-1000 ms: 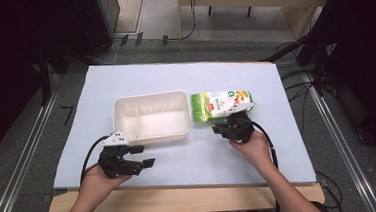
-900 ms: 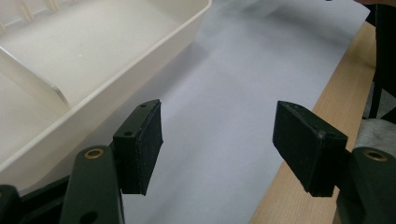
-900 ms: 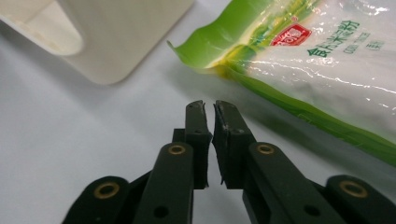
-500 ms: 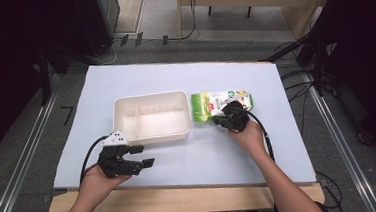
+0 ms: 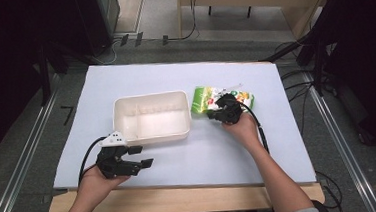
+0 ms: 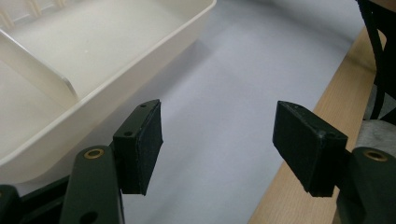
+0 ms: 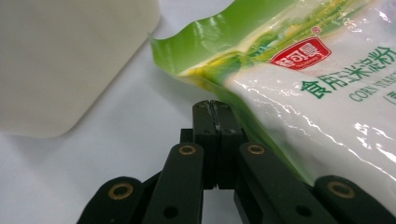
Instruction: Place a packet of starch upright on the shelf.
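- The right gripper (image 5: pixel 215 115) lies at the near edge of the green and white starch bag (image 5: pixel 206 97), with its jaws pressed flat together and nothing visible between the pads.
- In the right gripper view those closed fingertips (image 7: pixel 215 108) sit just under the bag's (image 7: pixel 299 84) clear lower edge; the bag rises up and to the right of them, its green sealed end just beyond the tips (whether the pads touch the film cannot be told from here).
- The bag lies flat on the pale blue table cover (image 5: pixel 239 152), just beside the right short wall of the white tray (image 5: pixel 152 136); in the right gripper view the tray's rounded corner (image 7: pixel 70 70) sits to the left of the fingertips, apart from them.
- The jaws of the right gripper have just been closing, with no part of the bag caught between them.
- The left gripper (image 5: pixel 142 157) is held low over the near part of the cover, jaws wide apart and holding nothing.
- In the left gripper view its two pads (image 6: pixel 150 140) frame bare cover; the tray's (image 6: pixel 116 88) near wall runs just beyond and to the left of the left pad, and the table's wooden edge (image 6: pixel 299 196) passes under the right one.
- The tray is divided inside (one partition shows in the left gripper view).
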Action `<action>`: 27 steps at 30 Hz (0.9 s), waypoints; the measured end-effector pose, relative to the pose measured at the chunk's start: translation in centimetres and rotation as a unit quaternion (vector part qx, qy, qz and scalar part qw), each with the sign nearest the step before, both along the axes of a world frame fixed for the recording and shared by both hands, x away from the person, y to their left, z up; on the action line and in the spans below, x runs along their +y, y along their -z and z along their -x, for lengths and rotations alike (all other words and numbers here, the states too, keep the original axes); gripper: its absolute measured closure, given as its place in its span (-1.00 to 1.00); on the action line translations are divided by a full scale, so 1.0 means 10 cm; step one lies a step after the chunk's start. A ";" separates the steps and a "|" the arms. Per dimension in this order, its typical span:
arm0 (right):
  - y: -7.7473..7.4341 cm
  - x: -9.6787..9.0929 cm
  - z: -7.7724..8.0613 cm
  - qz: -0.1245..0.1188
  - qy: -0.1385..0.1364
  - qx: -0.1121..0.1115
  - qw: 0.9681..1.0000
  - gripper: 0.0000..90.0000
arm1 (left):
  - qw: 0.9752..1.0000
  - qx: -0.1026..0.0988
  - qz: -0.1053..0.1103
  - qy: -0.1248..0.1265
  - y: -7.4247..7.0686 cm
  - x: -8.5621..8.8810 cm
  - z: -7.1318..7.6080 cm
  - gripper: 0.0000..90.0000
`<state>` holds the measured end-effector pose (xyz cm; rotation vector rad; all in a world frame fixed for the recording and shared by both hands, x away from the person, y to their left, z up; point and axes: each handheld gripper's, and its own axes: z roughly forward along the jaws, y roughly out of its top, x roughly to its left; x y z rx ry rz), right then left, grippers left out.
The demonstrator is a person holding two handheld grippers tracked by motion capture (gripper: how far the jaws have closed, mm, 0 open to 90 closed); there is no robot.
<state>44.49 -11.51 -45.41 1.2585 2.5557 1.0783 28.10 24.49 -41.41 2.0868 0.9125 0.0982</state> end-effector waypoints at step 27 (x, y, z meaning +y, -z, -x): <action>-0.11 -1.11 -0.81 0.006 0.168 -0.008 0.986 1.00 | 1.000 -0.007 -0.013 -0.014 0.03 0.03 0.10 -0.25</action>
